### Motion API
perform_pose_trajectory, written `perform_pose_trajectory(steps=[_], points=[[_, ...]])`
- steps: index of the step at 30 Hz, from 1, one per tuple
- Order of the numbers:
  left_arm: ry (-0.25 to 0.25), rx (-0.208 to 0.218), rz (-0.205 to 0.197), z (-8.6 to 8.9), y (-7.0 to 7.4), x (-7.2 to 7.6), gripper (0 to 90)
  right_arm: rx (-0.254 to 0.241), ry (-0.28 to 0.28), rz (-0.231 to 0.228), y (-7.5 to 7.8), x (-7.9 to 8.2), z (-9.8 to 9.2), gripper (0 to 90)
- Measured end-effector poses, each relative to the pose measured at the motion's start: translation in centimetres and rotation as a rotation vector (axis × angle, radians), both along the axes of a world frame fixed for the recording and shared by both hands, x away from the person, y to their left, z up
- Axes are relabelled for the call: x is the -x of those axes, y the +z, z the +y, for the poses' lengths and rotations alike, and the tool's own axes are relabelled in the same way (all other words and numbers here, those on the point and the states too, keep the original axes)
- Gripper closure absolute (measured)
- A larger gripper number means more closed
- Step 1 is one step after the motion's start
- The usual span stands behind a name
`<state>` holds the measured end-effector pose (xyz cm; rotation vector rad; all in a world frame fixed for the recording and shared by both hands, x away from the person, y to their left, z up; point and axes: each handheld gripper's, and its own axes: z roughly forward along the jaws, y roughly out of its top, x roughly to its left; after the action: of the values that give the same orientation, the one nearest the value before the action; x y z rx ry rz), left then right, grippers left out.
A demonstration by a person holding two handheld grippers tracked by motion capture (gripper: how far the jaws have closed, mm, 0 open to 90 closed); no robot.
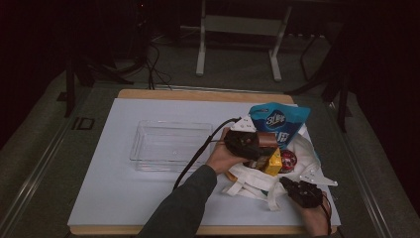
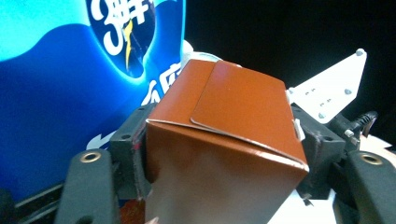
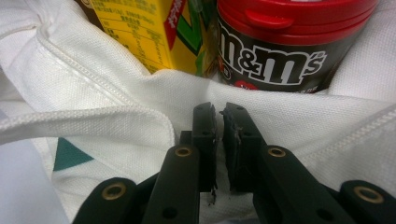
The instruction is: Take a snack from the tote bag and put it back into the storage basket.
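We find the left hand-held gripper clamped on a brown carton, one jaw against each side wall, with the blue snack bag just behind it. The right hand-held gripper has its jaws pressed together on the rim of the white cloth bag; a yellow box and a red-lidded candy jar stand just beyond its tips, inside that bag on the tabletop.

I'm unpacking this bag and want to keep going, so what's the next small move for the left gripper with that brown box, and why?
Probably lift the brown box clear of the white bag and carry it toward the clear tray. The left gripper has its jaws against both sides of the box, and the right gripper is shut on the bag's cloth, steadying it.
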<state>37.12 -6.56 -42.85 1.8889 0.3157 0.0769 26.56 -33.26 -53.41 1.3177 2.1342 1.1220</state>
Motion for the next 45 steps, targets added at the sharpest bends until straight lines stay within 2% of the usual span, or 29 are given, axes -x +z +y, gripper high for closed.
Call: perform_pose_trajectory(steps=[4, 8, 10, 11, 15, 22, 28, 32, 45], points=[[0.007, 0.005, -0.014, 0.1, 0.2, 0.2, 38.3, -0.003, 0.001, 0.001, 0.0, 0.0, 0.0, 83.2], [0.033, 0.046, -0.016, 0.6, 0.7, 0.2, 39.5, -0.004, 0.002, 0.001, 0.0, 0.0, 0.0, 83.2], [0.033, 0.046, -0.016, 0.6, 0.7, 0.2, 39.9, -0.004, 0.002, 0.001, 0.0, 0.0, 0.0, 83.2], [0.049, 0.068, -0.027, 0.9, 1.2, 0.5, 40.5, -0.004, 0.002, 0.001, 0.0, 0.0, 0.0, 83.2], [0.065, 0.085, -0.037, 1.3, 1.7, 0.7, 40.9, -0.004, 0.003, 0.000, 0.0, 0.0, 0.0, 83.2], [0.092, 0.142, -0.059, 2.2, 2.9, 1.4, 41.4, -0.004, 0.003, -0.001, 0.0, 0.0, 0.0, 83.2], [0.116, 0.177, -0.058, 3.5, 3.8, 1.7, 41.9, -0.002, 0.003, -0.002, 0.0, 0.0, 0.0, 83.2], [0.107, 0.208, -0.051, 4.1, 4.4, 2.1, 42.1, 0.000, 0.002, -0.003, 0.0, 0.0, 0.0, 83.2], [0.092, 0.178, -0.064, 5.6, 5.3, 3.3, 42.2, 0.004, 0.002, -0.004, 0.0, 0.0, 0.1, 83.3]])
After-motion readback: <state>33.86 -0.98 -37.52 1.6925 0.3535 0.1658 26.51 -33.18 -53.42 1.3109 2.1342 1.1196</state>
